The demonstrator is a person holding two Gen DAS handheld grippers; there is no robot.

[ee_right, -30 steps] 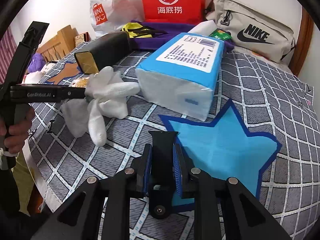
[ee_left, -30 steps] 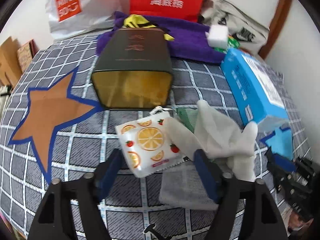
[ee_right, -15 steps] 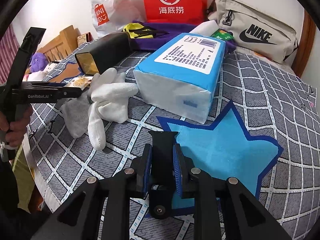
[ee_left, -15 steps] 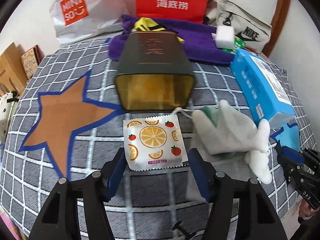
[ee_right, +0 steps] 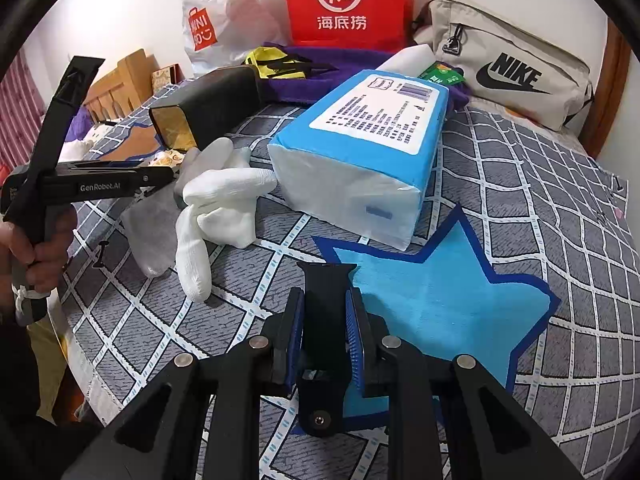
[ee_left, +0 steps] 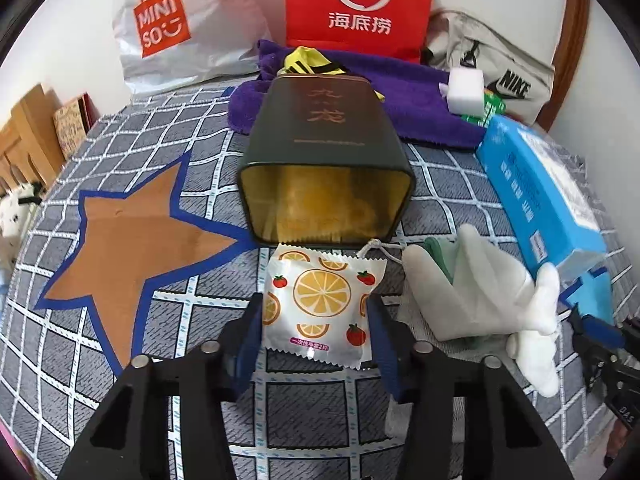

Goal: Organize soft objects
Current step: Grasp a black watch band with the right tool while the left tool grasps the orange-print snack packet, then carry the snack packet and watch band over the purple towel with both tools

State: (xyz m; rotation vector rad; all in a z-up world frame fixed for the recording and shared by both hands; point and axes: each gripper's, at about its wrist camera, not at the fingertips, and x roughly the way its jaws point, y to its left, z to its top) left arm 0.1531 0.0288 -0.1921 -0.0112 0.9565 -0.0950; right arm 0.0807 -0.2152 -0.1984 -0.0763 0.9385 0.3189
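Observation:
A white packet printed with oranges [ee_left: 320, 300] lies on the checked bedspread just in front of the open mouth of a dark tin lying on its side [ee_left: 324, 176]. My left gripper [ee_left: 316, 320] is open, its blue pads on either side of the packet's near half. White gloves [ee_left: 484, 296] lie to the right of it and also show in the right wrist view [ee_right: 224, 200]. My right gripper [ee_right: 322, 320] is shut and empty over the blue star patch [ee_right: 436, 304]. The left gripper shows in the right wrist view at the left [ee_right: 160, 178].
A blue tissue pack [ee_right: 368, 152] lies right of the gloves. A purple towel [ee_left: 416, 100], a white sponge [ee_left: 464, 90], a red Hi bag [ee_left: 360, 4], a Miniso bag [ee_left: 168, 28] and a Nike pouch [ee_right: 508, 68] lie at the back. An orange star patch [ee_left: 128, 236] is at the left.
My left gripper has moved forward and squared up, so the orange packet now lies between its open fingers. The right gripper has stayed shut in place.

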